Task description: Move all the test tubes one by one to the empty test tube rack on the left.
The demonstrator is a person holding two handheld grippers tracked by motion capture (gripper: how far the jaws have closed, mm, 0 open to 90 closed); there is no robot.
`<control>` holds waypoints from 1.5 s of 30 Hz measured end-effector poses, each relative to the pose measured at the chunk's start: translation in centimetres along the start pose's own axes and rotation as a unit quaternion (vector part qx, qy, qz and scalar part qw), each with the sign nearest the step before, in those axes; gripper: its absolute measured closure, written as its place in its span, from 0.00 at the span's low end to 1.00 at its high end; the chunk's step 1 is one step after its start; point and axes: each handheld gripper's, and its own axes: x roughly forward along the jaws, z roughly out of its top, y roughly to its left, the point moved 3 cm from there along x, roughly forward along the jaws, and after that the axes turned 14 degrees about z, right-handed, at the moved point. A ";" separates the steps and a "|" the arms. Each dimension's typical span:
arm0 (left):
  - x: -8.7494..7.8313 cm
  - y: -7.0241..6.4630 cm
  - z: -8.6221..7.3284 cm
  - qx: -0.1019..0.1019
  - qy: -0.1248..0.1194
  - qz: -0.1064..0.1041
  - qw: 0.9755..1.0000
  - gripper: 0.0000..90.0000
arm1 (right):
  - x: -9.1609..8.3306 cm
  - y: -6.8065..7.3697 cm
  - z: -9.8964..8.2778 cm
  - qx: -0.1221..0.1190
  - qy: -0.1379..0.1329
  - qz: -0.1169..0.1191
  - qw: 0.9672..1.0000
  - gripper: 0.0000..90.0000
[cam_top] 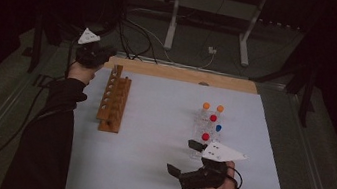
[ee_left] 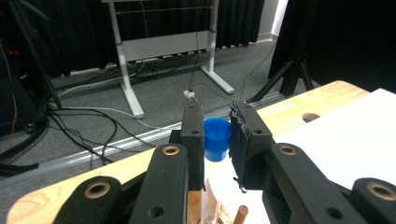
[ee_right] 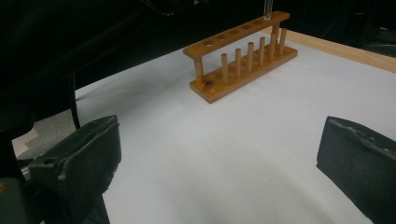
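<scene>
Right gripper view first, since that is the nearest to me: my right claw [ee_right: 217, 158] hangs spread wide over the white sheet [ee_right: 201, 154], nothing between its pads. In the high view it sits low at the near right of the sheet, just this side of the cluster of capped tubes [cam_top: 208, 126] with orange, red and blue tops. Those stand together, well apart from the wooden rack [cam_top: 114, 99] on the left side of the sheet.

Farther out, my left claw [ee_left: 217, 111] is at the far end of that rack, pressed together on a tube with a blue cap [ee_left: 217, 137]. The cap sits right between the jaws, and the clear glass runs down below them toward the rack's pegs. From the right gripper view I see the bottom of that glass above the last hole of the top bar; whether it has entered the hole I cannot tell.

I judge the step in hand to be seating this tube in the far hole. The next move calls for keeping the tube upright and lowering it straight, so the glass does not catch on the edge of the hole. I should let go once it rests in the rack. After that, my free right claw is well placed to pick the next tube from the cluster.
</scene>
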 end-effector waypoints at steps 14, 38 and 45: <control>0.7 -0.4 -3.6 -0.007 0.020 0.007 1.000 0.86 | -0.1 0.1 0.0 0.003 -0.002 0.003 1.000 0.00; 1.3 -0.8 -5.7 0.003 0.021 0.018 1.000 0.86 | -0.1 0.2 0.1 0.003 -0.002 0.006 1.000 0.00; 1.4 -0.7 -5.6 -0.007 0.039 -0.007 0.999 0.84 | -0.2 0.2 0.1 0.004 -0.002 0.007 1.000 0.00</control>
